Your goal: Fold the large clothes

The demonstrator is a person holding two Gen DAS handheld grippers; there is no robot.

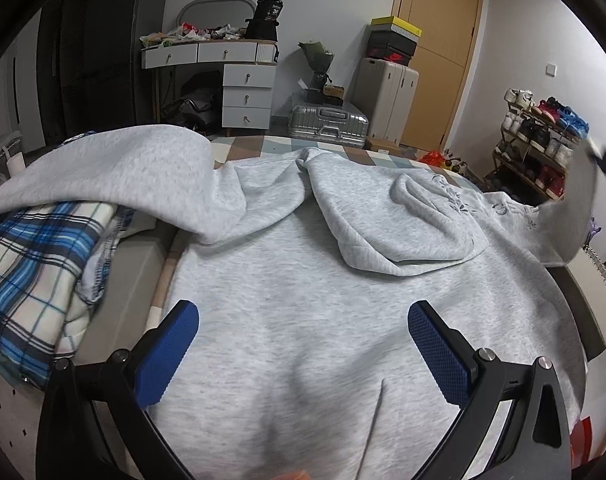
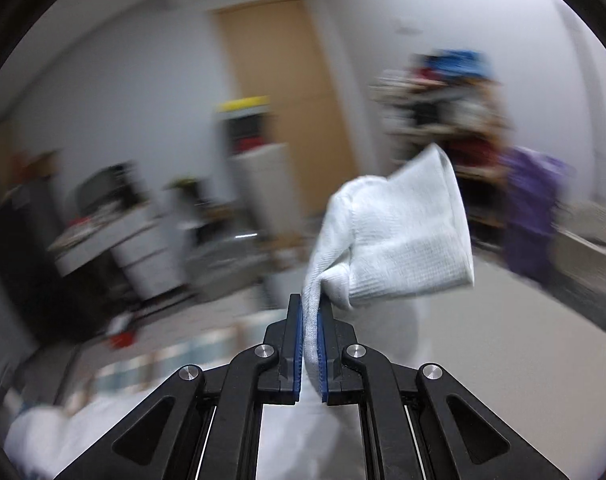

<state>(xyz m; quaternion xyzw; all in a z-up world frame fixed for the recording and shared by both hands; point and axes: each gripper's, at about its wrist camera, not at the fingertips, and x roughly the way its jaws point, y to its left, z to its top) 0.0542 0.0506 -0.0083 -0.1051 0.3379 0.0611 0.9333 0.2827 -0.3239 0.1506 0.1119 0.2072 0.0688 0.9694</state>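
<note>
Blur smeared the room behind the right gripper (image 2: 311, 320). Left gripper (image 1: 303, 324) hovered with jaws apart above the grey hoodie (image 1: 303, 280), a marled fleece lying rumpled on the bed. Right gripper was clamped on its ribbed cuff (image 2: 403, 232), raised clear.

The left wrist camera is looking down and forward from close above a grey hoodie (image 1: 303, 280) on the bed, facing the far wall. The right wrist camera is sitting higher, pointing more level, with a sleeve cuff (image 2: 403, 236) right before its lens. Both are taking in the wooden door (image 1: 443, 48) (image 2: 287, 100) and shoe rack (image 1: 539, 148) (image 2: 451, 112).
</note>
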